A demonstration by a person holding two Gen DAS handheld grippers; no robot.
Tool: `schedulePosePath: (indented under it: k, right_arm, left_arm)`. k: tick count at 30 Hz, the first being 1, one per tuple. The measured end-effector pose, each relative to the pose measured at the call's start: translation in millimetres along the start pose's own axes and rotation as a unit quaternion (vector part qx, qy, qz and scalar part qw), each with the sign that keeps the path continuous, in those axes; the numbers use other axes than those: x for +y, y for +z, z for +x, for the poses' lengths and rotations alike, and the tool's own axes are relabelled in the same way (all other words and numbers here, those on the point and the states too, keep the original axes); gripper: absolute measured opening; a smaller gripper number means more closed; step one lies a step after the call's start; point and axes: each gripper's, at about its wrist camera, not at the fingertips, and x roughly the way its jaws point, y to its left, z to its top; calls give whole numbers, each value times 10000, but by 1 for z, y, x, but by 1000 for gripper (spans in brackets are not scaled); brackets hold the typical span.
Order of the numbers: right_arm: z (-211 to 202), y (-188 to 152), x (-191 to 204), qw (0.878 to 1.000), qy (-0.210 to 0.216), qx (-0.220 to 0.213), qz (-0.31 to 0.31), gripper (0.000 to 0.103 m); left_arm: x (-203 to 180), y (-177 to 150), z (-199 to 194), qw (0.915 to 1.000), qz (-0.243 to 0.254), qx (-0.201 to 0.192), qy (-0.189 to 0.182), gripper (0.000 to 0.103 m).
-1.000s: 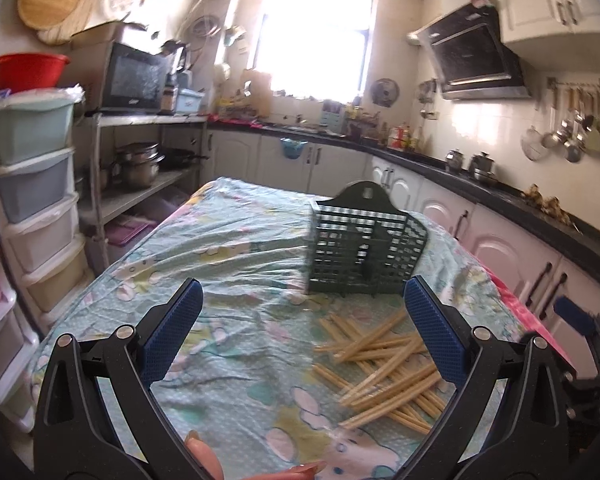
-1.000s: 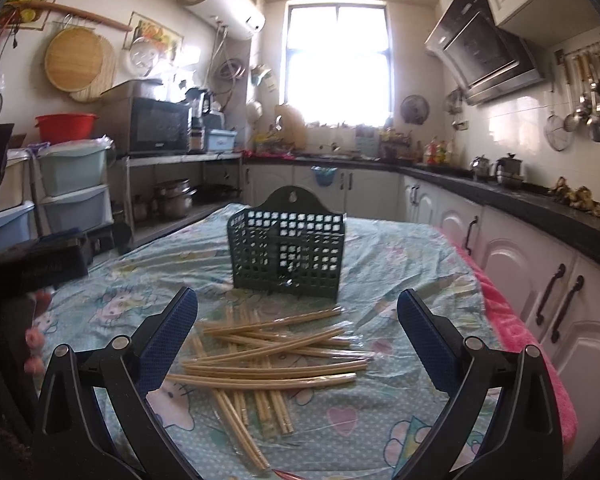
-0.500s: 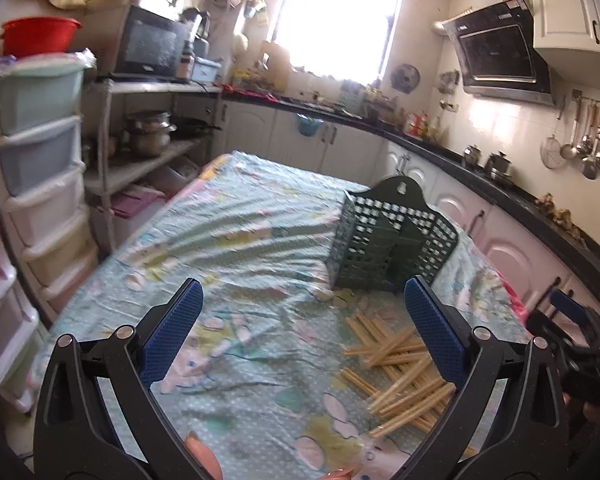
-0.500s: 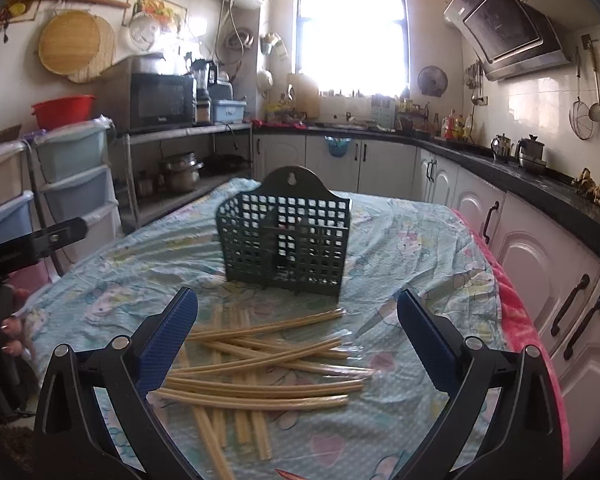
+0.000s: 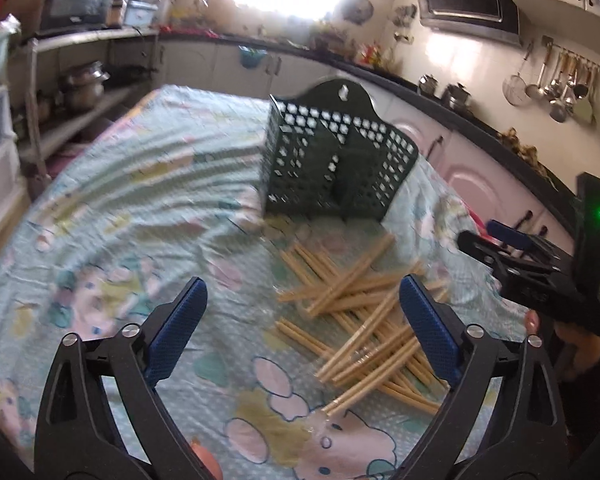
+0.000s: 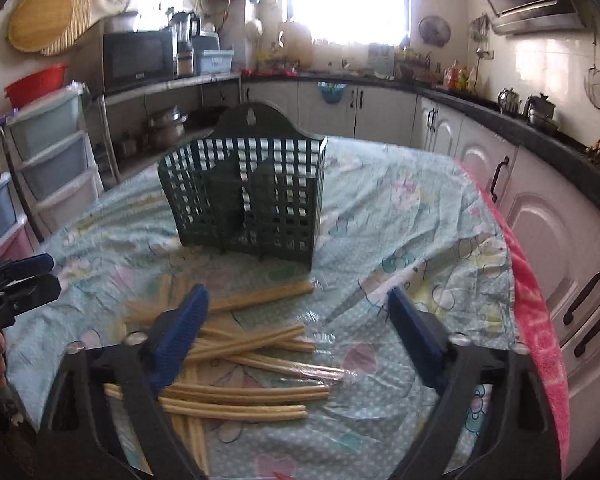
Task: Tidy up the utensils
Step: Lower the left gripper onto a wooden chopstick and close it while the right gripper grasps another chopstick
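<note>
A dark green perforated utensil basket (image 5: 336, 164) stands upright on the table; it also shows in the right wrist view (image 6: 248, 208). A loose heap of pale wooden chopsticks (image 5: 364, 320) lies in front of it, also in the right wrist view (image 6: 252, 364). My left gripper (image 5: 300, 328) is open and empty, above the cloth just left of the heap. My right gripper (image 6: 296, 332) is open and empty, low over the heap. Each gripper shows in the other's view, the right one (image 5: 540, 264) and the left one (image 6: 16, 284).
The table has a light green patterned cloth (image 5: 132, 200) and a pink towel (image 6: 540, 340) on its right edge. Stacked plastic drawers (image 6: 48, 160) stand to the left. White cabinets (image 6: 540, 208) with a dark counter run along the right.
Both grippers have moved forward and down toward the chopsticks and basket. Both stay open. The chopsticks and basket have not moved.
</note>
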Motion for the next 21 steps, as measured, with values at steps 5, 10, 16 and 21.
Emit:
schedulePosePath:
  k: [5,10,16,21]
  right_arm:
    - [27,-6,-14,9982,221,499,254,69]
    - [53,-7,-21,9943,450,892,363,64]
    - [75,-9,-26,9892,698,1191,493,55]
    - [85,-9,-29,9859,857,1326,558,50]
  left_arm:
    - [0,-3,18,9991,-49,314,-271,66]
    - [-1,-6,30,9972,-113,510,-532,55]
    - [0,-8,42,9949,-237,675,-714,45]
    - [6,-10,50,9935,-391,783,-734,44]
